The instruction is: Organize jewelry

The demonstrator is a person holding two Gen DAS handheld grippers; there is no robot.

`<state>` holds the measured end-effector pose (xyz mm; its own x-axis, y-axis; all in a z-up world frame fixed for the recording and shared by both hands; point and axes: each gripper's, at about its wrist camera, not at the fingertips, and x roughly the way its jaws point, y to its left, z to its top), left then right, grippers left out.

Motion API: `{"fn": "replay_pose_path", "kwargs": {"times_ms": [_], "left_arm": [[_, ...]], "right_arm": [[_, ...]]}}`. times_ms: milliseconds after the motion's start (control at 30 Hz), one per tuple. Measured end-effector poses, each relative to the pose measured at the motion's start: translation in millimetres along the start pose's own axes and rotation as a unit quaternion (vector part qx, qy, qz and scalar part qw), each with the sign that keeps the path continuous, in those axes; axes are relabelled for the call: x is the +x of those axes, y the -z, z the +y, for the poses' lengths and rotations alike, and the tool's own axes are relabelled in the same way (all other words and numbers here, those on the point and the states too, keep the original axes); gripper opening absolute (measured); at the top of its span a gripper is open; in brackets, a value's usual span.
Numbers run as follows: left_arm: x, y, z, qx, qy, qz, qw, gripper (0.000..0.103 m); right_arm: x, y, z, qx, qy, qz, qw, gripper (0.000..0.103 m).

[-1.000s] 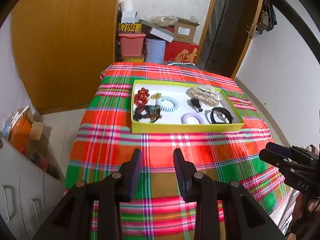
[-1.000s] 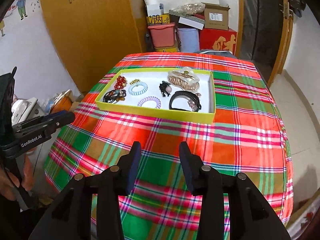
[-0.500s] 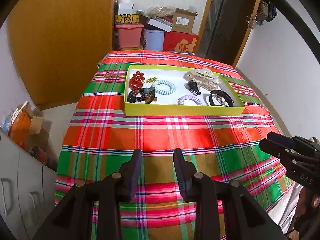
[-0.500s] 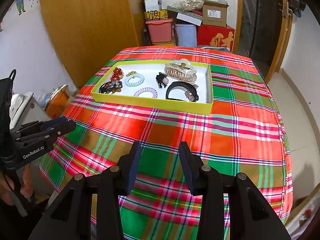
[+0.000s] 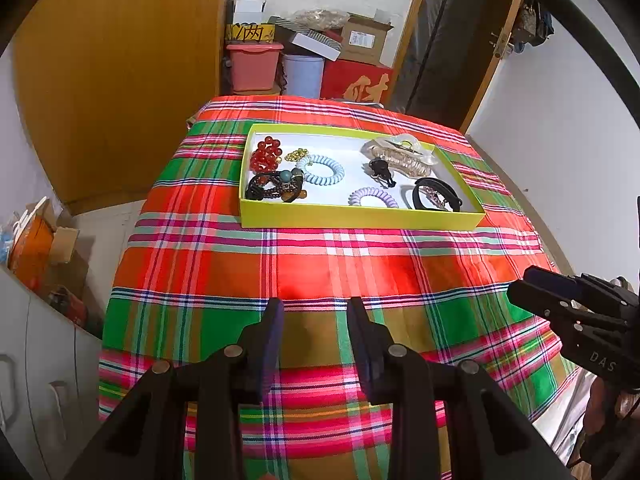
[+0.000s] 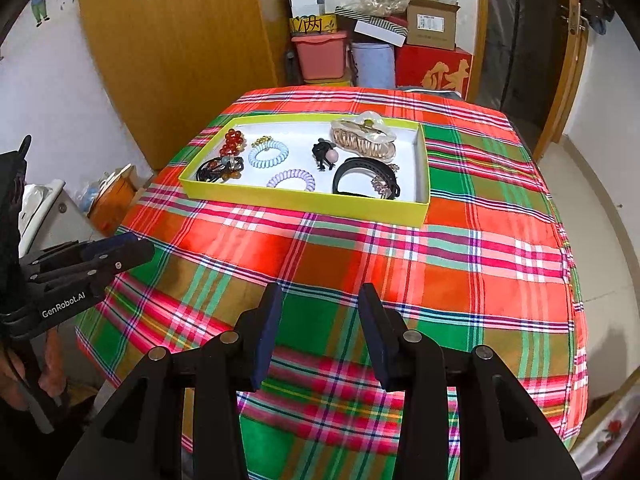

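Yellow-green tray [image 5: 360, 216] near table's far edge, jewelry inside | blue coil tie [image 5: 323, 171] at tray's left: light, springy, grip across ring | left gripper [image 5: 315, 312], right gripper [image 6: 320, 300]: jaws spread, empty, above table's near edge

White walls, wooden wardrobe [image 6: 172, 52], stacked boxes [image 6: 432, 20] behind.
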<state>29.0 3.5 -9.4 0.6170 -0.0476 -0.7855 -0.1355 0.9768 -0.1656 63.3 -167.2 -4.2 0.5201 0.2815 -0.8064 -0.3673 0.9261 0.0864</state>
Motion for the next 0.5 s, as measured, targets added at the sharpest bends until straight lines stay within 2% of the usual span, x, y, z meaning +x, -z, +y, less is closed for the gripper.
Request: {"fn": "replay_pose_path", "kwargs": {"times_ms": [500], "left_arm": [[1.2, 1.1, -0.9, 0.000, -0.001, 0.001, 1.0000, 0.033]], "right_arm": [[-0.5, 0.5, -0.5, -0.001, 0.001, 0.001, 1.000, 0.040]]}}
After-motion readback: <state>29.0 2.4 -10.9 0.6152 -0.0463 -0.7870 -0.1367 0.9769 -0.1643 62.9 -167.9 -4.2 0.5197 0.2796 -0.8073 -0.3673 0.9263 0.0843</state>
